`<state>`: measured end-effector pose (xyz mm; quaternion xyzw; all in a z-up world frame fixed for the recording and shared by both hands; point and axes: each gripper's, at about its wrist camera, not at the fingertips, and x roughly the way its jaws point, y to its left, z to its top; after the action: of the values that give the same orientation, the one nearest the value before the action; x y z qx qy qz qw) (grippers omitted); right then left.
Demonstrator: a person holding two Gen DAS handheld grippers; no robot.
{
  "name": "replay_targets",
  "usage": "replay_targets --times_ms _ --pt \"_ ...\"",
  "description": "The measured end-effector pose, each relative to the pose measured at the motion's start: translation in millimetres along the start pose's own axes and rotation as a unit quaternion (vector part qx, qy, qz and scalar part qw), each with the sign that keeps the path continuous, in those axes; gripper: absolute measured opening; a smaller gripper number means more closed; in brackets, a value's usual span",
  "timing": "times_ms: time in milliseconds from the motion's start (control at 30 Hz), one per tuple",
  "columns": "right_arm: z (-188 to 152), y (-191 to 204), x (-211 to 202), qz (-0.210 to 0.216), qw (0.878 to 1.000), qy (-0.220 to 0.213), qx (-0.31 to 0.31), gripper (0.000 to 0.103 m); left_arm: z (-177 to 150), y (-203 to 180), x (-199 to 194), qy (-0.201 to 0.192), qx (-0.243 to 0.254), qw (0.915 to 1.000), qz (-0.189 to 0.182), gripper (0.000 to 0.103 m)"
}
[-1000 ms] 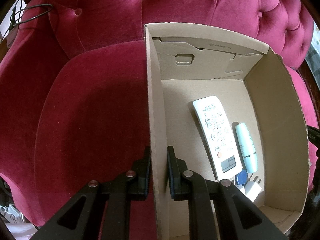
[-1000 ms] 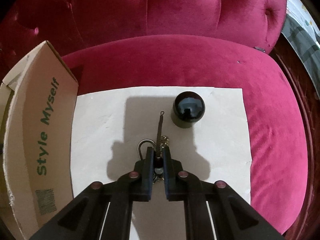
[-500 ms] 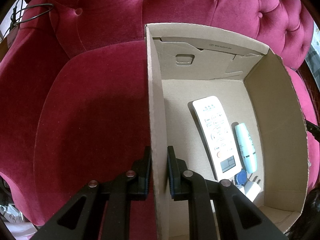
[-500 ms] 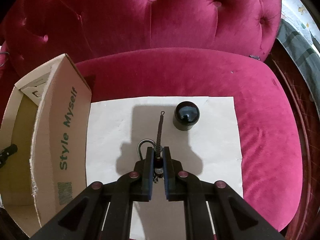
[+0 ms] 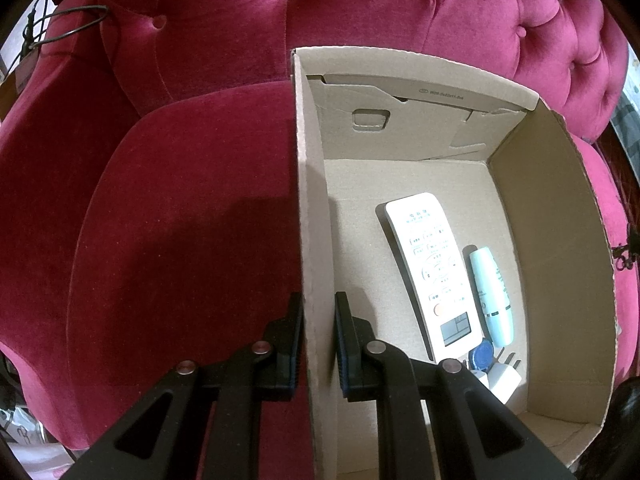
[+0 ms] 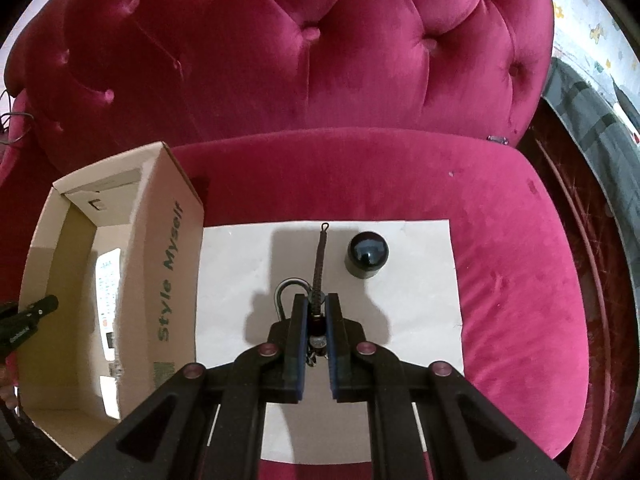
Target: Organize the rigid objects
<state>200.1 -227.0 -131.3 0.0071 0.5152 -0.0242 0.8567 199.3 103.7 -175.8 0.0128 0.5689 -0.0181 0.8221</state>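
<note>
The left gripper (image 5: 318, 344) is pinching the box (image 5: 310, 200) wall. The right gripper (image 6: 316, 320) is clamping what looks like a keychain (image 6: 320, 264); its dangling cord may be snagging the box rim at frame left.

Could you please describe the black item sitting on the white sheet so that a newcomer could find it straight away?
Start at the pink velvet sofa and find the white sheet on its seat, right of the cardboard box. Near the sheet's far edge stands the black round-topped object, apart from the keychain in the right claw. It alone is glossy and dome-shaped.
</note>
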Motion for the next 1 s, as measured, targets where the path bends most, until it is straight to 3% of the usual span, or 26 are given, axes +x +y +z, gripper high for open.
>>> replay_targets --times_ms 633,1000 --pt "18.0 35.1 -54.5 0.008 0.999 -0.040 -0.032 0.007 -1.0 2.0 0.5 0.000 -0.001 1.0000 -0.002 0.015" --pt "28.1 69.7 -80.1 0.033 0.995 -0.064 -0.062 0.007 -1.2 2.9 0.7 0.000 0.000 1.0000 -0.003 0.015"
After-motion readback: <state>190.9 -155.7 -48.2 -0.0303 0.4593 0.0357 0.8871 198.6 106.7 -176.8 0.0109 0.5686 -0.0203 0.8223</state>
